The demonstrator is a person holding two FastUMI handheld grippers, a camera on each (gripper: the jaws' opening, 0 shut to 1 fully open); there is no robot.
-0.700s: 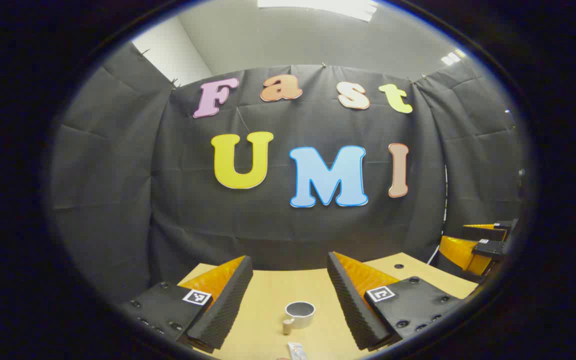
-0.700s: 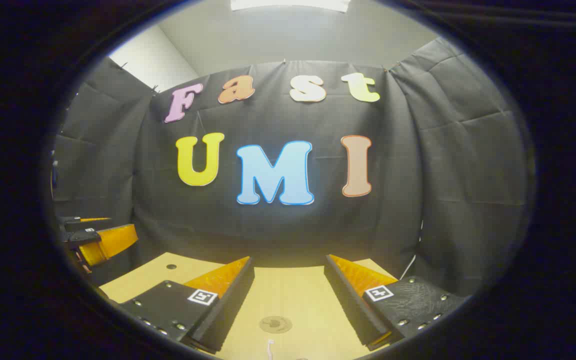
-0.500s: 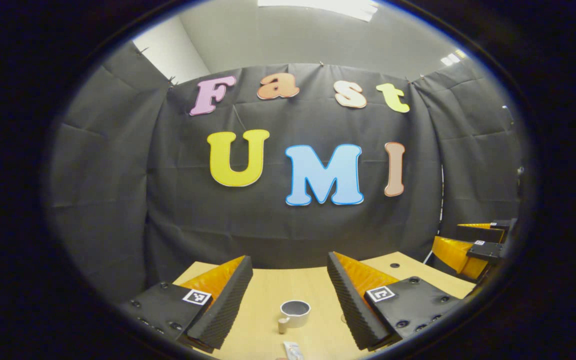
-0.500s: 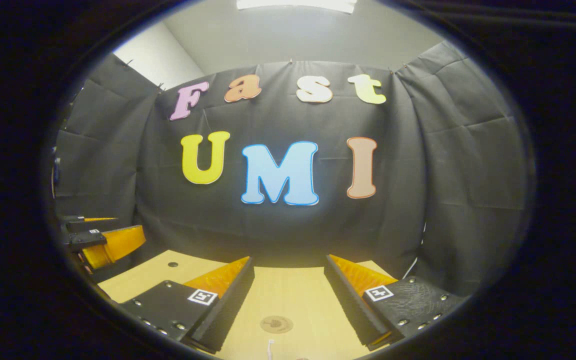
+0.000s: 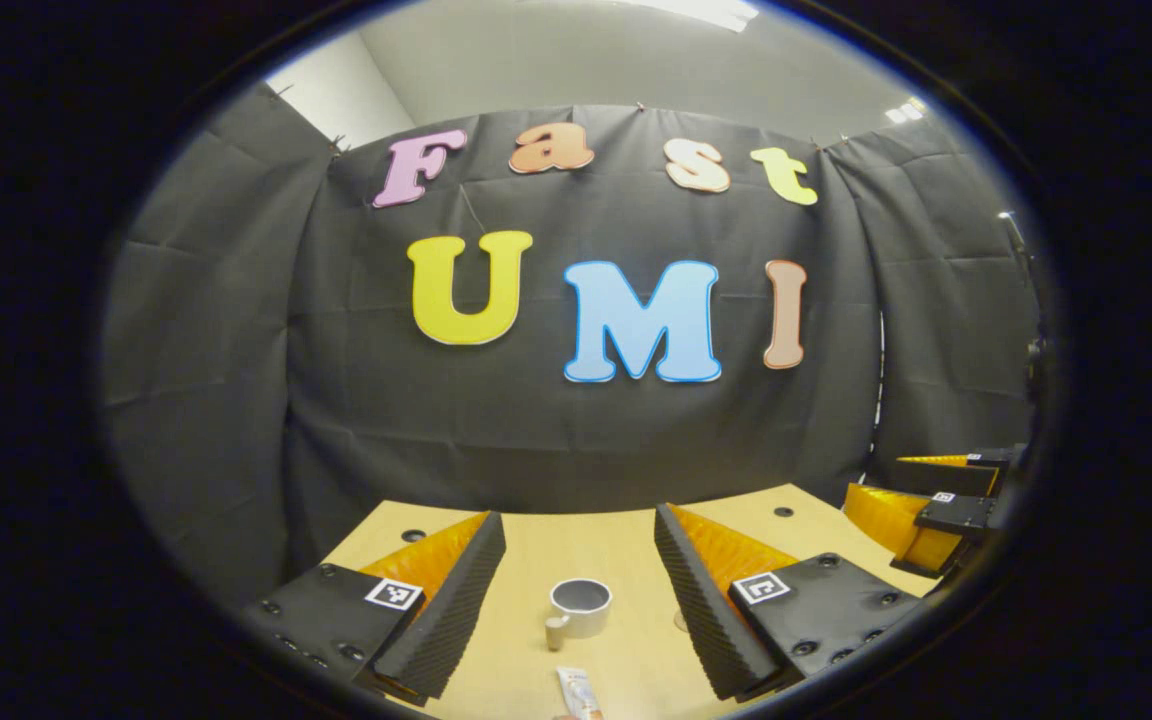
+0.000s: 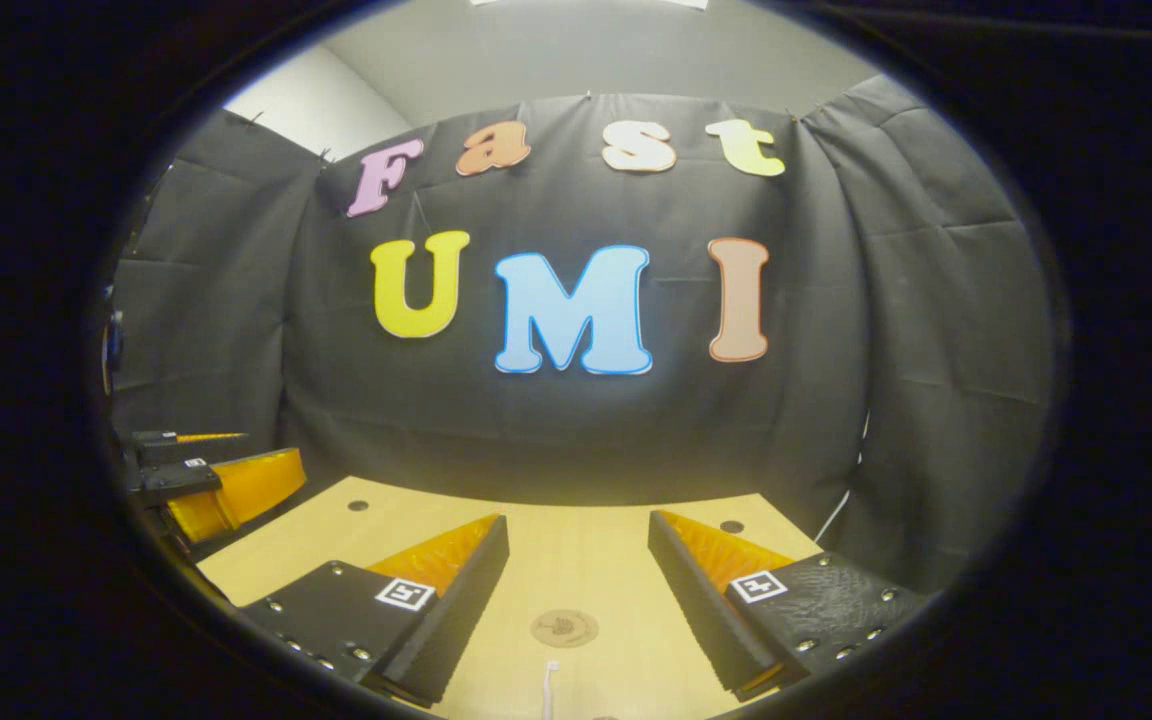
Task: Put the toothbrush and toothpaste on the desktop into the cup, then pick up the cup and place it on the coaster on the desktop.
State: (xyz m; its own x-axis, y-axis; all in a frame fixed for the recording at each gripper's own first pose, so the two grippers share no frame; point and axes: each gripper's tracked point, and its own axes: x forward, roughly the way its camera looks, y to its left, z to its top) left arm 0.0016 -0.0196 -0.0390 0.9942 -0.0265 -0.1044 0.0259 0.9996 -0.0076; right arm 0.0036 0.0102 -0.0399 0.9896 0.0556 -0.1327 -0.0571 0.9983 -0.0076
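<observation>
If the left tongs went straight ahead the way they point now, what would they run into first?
Most likely nothing on the desk: the open left tongs point level, above the small white mug and the white toothpaste tube, so the black cloth wall comes first, though depth is hard to judge.

the left gripper (image 5: 579,545) is held level, its two fingers spread wide apart and gripping nothing. the right gripper (image 6: 577,550) is held level too, fingers wide apart, nothing between them. both point forward, side by side.
</observation>
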